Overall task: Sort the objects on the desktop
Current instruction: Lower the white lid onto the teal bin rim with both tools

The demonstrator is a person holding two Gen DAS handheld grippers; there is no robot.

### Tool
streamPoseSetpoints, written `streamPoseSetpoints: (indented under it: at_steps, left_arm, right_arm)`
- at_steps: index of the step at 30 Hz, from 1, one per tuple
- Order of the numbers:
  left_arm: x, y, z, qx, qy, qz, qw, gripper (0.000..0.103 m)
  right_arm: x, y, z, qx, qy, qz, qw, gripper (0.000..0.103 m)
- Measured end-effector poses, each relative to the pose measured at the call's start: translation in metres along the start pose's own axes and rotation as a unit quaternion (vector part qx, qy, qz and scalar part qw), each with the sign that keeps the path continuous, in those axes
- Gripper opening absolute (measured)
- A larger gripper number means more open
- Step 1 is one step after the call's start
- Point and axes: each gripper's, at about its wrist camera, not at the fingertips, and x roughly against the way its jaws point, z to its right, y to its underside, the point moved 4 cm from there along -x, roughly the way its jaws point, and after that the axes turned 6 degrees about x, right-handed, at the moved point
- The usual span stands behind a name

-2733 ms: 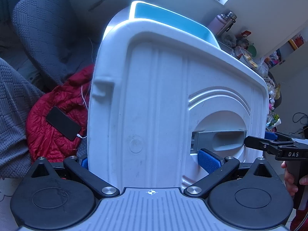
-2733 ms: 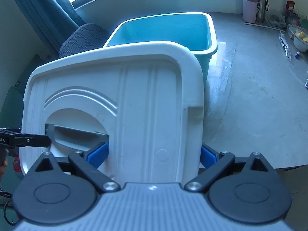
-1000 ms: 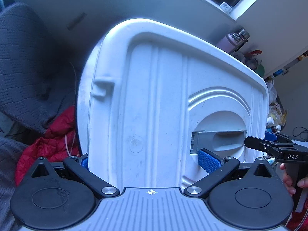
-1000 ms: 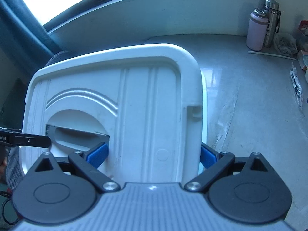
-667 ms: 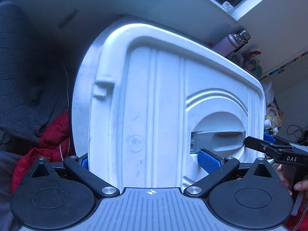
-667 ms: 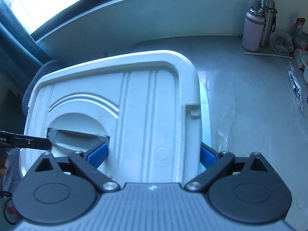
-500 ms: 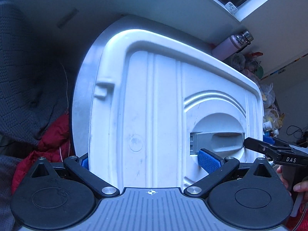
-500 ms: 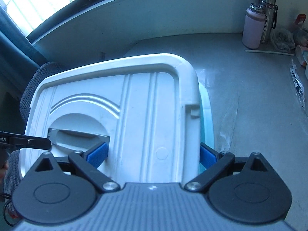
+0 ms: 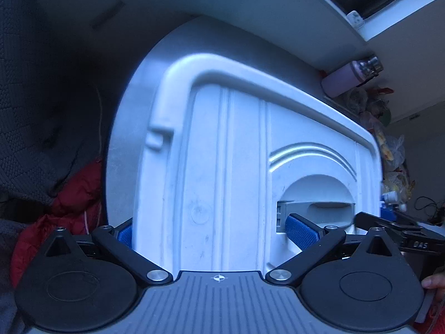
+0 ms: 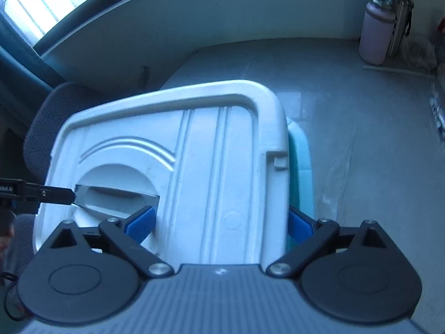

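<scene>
A white plastic lid (image 9: 228, 167) with a grey recessed handle (image 9: 314, 207) fills the left wrist view. My left gripper (image 9: 212, 232) is shut on it, one blue pad (image 9: 300, 231) in the handle recess and the other at the lid's outer edge. My right gripper (image 10: 219, 224) is shut on the same lid (image 10: 194, 172) from the opposite side. The lid lies over the blue bin (image 10: 301, 172), of which only a strip of rim shows on the right. Each gripper's tip shows at the handle in the other's view.
The bin stands on a grey desk (image 10: 361, 139). A pink bottle (image 10: 376, 36) and a steel flask stand at the desk's back right. A grey chair (image 10: 41, 128) and a red jacket (image 9: 69, 208) lie beyond the left edge. Small clutter (image 9: 389, 150) sits along the right.
Both grippers have carried the lid forward and down over the blue bin. The bin's open inside is now covered and only its rim shows.
</scene>
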Motion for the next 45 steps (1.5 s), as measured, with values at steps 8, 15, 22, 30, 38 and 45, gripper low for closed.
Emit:
streamPoseSetpoints:
  at_steps: [8,15,22,30,38,45]
  left_arm:
    - [0.004,-0.018,-0.006,0.005,-0.017,0.026,0.9995,0.103]
    - [0.012,-0.015,0.002,-0.016,-0.029,0.035,0.9988,0.103]
    - [0.017,-0.01,0.012,-0.043,-0.047,0.036,0.9973,0.103]
    - [0.02,-0.004,0.016,-0.066,-0.059,0.032,0.9956,0.103]
    - [0.012,0.006,0.009,-0.051,-0.045,0.019,0.9975,0.103]
    - [0.005,0.011,0.01,-0.045,-0.046,0.016,0.9978,0.103]
  right_arm:
    - [0.001,-0.004,0.006,0.002,0.024,0.004,1.0,0.098]
    - [0.021,-0.003,0.018,-0.007,0.042,0.027,0.999,0.098]
    - [0.031,0.008,0.02,0.005,0.075,0.017,0.997,0.096]
    - [0.036,0.012,0.015,0.011,0.048,0.018,0.999,0.058]
    - [0.026,0.022,0.014,0.013,0.035,-0.004,0.999,0.036]
    - [0.03,0.023,0.015,0.013,0.038,-0.009,0.999,0.03]
